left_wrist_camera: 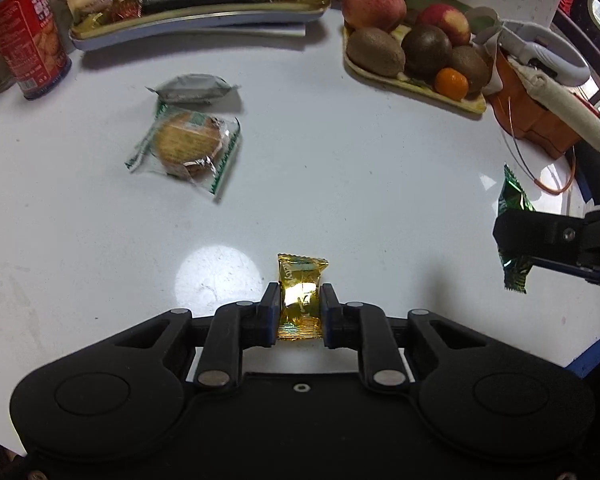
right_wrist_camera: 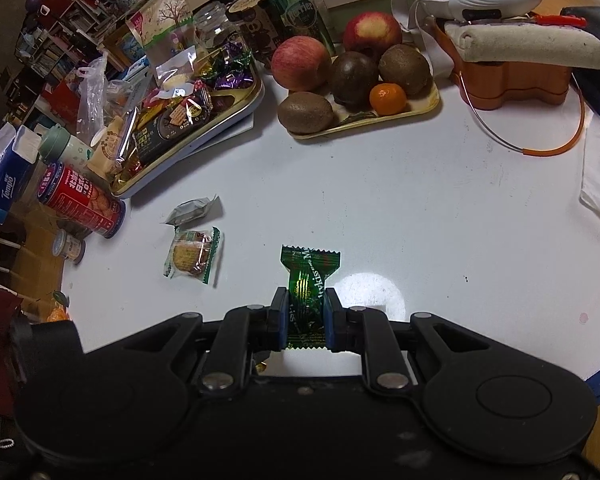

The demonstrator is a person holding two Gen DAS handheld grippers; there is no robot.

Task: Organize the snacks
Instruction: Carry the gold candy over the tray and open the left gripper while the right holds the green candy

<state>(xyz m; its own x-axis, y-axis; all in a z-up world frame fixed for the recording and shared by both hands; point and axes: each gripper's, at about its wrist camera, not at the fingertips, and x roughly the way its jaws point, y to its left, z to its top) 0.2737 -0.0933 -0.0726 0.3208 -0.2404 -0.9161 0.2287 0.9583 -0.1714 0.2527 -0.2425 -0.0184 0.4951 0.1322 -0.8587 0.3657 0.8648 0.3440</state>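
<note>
A cream rectangular fruit tray [right_wrist_camera: 434, 106] holding apples, kiwis and a tangerine sits beside an orange lidded container [right_wrist_camera: 516, 80] on the white table [right_wrist_camera: 420, 208].

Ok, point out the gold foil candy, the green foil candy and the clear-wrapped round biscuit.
gold foil candy [left_wrist_camera: 301, 300], left wrist view, wrapper's middle.
green foil candy [right_wrist_camera: 307, 300], right wrist view, wrapper's middle.
clear-wrapped round biscuit [left_wrist_camera: 188, 144], left wrist view, biscuit's face.

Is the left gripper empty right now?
No, the left gripper is shut on a gold-wrapped candy, its pads pressing the wrapper from both sides.
</note>
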